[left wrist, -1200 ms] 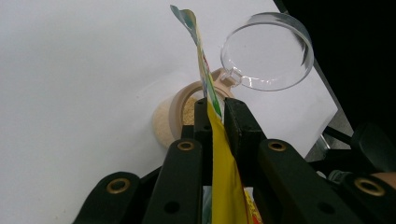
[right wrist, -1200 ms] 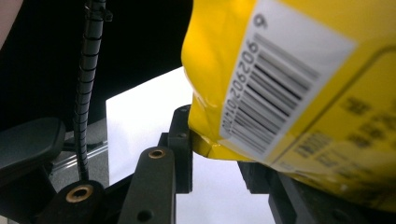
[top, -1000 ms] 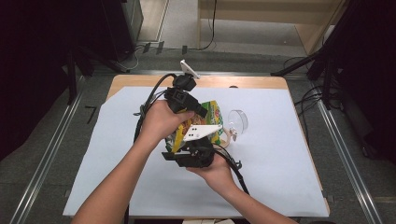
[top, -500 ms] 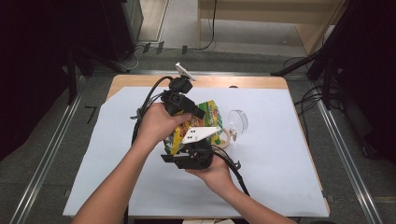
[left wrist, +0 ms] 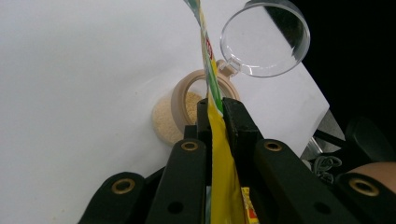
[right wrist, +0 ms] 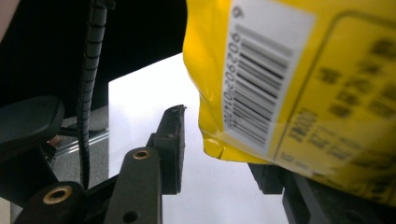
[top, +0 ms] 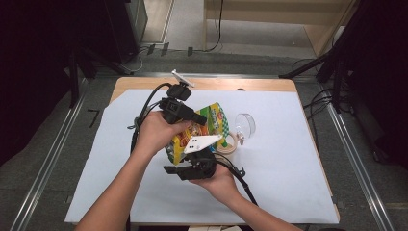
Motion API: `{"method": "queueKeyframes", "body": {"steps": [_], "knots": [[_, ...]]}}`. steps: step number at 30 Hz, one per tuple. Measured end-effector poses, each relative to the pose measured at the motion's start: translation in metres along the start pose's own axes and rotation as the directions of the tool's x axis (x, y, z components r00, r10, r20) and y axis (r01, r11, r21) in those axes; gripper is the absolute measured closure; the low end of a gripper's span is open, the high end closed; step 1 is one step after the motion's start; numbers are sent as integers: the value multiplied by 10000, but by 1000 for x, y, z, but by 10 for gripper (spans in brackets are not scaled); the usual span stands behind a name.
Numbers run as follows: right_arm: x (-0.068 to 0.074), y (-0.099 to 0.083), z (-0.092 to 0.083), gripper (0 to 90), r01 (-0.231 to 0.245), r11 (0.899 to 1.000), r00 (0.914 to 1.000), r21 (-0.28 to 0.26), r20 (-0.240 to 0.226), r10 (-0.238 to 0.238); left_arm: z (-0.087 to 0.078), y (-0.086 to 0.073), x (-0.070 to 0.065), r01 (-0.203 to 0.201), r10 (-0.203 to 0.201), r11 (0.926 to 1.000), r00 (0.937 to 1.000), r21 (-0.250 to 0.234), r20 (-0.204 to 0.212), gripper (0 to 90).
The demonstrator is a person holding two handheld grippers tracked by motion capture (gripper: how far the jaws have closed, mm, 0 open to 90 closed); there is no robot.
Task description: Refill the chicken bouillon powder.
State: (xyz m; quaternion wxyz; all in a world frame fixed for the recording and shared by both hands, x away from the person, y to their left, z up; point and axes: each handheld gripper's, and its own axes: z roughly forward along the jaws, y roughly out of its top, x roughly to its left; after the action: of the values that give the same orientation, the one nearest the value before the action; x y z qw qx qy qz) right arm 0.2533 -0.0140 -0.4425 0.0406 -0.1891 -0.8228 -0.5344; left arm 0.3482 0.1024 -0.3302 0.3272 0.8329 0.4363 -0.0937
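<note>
**Snack bag pinched over the open jar, right jaws letting go**

The left gripper is clamped tight on the yellow snack bag, both black jaws pressed flat against the foil edge, which runs straight up between them. The bag hangs just above and beside the beige jar, whose mouth stands open with pale granules showing through its side; the clear round lid is hinged back on the far side of the jar.

Down at the bag's bottom corner, the right gripper has just been opening its jaws. They stand apart now, the left pad clear of the foil and the barcode corner of the bag sitting between them, so the grip there looks released.

From above, the left hand holds its gripper at the bag's top, on the near-left side of the jar, while the right hand cradles its gripper under the bag, nearer the person than the jar.

The step looks like handling the bag over the jar, perhaps to pour or to reposition the hold. The next move likely calls for the right jaws to find a fresh bite on the foil without tugging it out of the left clamp, and to keep clear of the lid.

Out from the jar: a white sheet covers the wooden table, grey floor and metal rails lie to both sides, cables trail off, and a pale wood shelf stands beyond the table.
</note>
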Motion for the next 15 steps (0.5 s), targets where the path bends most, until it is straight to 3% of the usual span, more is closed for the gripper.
{"method": "queueKeyframes", "body": {"steps": [15], "knots": [[0,-16,11,559,164,9994,9996,310,221,-171,-5,-25,11,-134,161,9987,9985,-501,532,880]]}}
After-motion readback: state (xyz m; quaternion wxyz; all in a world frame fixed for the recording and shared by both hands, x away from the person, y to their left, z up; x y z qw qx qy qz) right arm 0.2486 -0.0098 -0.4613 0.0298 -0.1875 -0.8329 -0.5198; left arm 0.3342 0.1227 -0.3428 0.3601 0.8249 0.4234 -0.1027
